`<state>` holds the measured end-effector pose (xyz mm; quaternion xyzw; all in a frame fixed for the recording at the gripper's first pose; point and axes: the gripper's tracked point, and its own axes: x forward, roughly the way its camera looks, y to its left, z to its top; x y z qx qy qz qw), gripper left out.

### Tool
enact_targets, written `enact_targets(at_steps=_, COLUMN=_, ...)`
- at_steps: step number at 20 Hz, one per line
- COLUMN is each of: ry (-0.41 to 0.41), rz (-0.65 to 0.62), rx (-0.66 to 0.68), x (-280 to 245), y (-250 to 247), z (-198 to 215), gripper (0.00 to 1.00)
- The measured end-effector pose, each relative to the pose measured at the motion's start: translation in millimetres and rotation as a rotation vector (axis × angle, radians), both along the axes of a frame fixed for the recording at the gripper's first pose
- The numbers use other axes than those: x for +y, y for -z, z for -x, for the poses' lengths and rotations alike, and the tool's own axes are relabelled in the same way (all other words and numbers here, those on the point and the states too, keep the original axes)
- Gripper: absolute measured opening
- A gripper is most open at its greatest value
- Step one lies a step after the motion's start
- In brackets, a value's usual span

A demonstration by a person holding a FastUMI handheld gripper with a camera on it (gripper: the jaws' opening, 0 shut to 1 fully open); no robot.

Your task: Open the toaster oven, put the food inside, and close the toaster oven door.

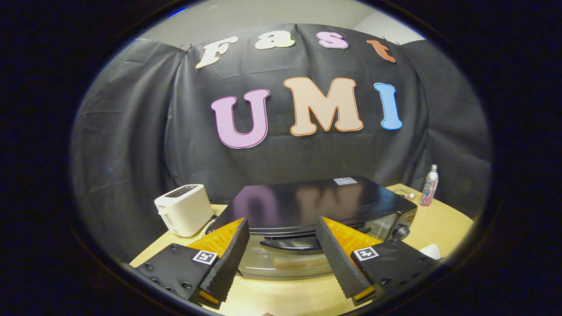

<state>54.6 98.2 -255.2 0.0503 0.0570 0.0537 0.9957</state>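
Though its glass door (285, 259) blurs the contents, oven (316, 206) sits shut; gripper (281, 228) level, fingers spread wide, flanking handle (292, 243), touching nothing.

**Counting what is sitting on the table**

One toaster oven (320, 210) is sitting on one wooden table (439, 228), its single door handle (292, 244) lying between the fingers and one knob (400, 231) showing at its front corner. One white pop-up toaster (184, 209) is standing beside the oven, and one spray bottle (429, 185) is standing on the far side of it. One small white object (431, 251), too cut off to identify, is peeking out past a finger. One gripper (281, 235) is showing two fingers, spread wide apart, each carrying one square marker.
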Motion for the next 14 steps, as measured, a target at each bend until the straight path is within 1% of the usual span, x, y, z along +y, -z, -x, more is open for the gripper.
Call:
enact_targets(at_steps=4, ry=0.022, rz=0.024, rx=-0.095, x=-17.1, y=-48.5, z=31.9, gripper=0.96)
enact_targets(at_steps=8, ry=0.018, rz=0.085, rx=-0.130, x=-26.6, y=-80.4, z=62.5, gripper=0.96)
enact_targets(at_steps=12, ry=0.010, rz=0.062, rx=-0.147, x=-32.6, y=-100.3, z=81.3, gripper=0.96)
enact_targets(at_steps=14, ry=0.016, rz=0.072, rx=-0.152, x=-37.1, y=-109.0, z=84.2, gripper=0.96)
